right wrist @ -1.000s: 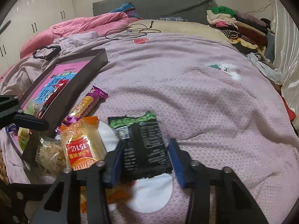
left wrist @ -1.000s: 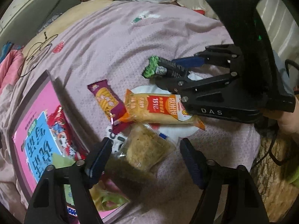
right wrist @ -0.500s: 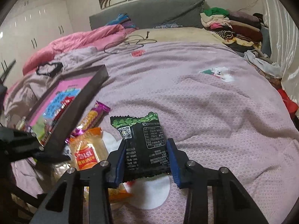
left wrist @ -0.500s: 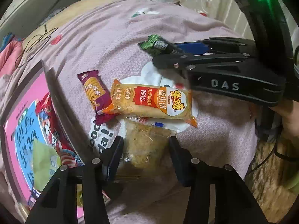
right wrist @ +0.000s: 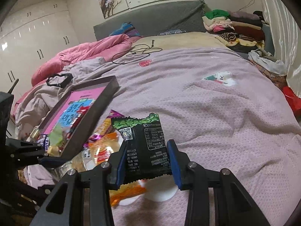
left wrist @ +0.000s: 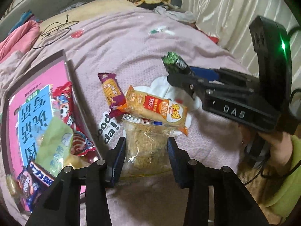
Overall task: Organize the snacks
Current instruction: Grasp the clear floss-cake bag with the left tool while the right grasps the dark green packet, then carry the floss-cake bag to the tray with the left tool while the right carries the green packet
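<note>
My left gripper is closing on a clear packet of brown crumbly snack, its blue pads against the packet's two sides. My right gripper is shut on a black and green packet and holds it above the lilac bedspread; from the left wrist this packet sticks out of the right gripper. An orange rice-cracker packet and a purple biscuit packet lie just beyond the clear one. To the left is a dark-walled box with a pink bottom, with several snack packets in it.
A black cable lies far up the bed. Folded clothes are stacked at the back right, and a pink duvet is bunched at the back left. A hand in a yellow-green sleeve grips the right tool.
The left jaws narrowed from wide open onto the sides of the clear packet. The right gripper lifted the black and green packet off the bedspread.
</note>
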`<state>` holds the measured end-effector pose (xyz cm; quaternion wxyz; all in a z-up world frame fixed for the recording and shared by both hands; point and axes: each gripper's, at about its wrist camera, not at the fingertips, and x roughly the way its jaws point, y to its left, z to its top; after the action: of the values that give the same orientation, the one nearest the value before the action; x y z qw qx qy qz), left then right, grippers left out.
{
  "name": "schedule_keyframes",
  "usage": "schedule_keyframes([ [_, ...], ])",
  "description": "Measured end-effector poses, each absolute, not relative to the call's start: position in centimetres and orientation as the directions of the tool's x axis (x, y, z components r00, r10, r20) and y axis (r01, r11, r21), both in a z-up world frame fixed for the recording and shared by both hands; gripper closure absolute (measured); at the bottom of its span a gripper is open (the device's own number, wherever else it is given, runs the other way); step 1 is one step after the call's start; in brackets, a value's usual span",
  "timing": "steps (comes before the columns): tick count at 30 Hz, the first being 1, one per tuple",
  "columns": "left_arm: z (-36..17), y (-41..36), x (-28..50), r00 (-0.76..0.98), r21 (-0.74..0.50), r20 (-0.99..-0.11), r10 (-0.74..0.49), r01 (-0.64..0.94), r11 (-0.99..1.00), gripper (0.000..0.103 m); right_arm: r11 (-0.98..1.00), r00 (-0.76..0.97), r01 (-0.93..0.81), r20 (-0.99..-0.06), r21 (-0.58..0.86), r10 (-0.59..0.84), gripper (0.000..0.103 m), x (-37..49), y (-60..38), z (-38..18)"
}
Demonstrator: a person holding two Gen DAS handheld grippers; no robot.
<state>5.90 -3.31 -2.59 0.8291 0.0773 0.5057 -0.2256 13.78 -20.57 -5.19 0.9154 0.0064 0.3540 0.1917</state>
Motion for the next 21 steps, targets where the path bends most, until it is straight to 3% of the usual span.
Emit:
schedule_keyframes([
  [7,-1.0,-2.3,5.5,0.423,-0.103,-0.854,-0.302,0.432,0.896,0.058,0.91,0.707,-0.391,-0.589,0.135,0.391,0.062,11.9,-19.4,-3.3],
  [21,1.0,1.1,5.0,0.493,-0.099,-0.825,-0.277,0.357,0.929,0.058,0.876,0.698,-0.473,-0.566,0.095,0.439,0.062,9.5,-16.0,-1.9],
])
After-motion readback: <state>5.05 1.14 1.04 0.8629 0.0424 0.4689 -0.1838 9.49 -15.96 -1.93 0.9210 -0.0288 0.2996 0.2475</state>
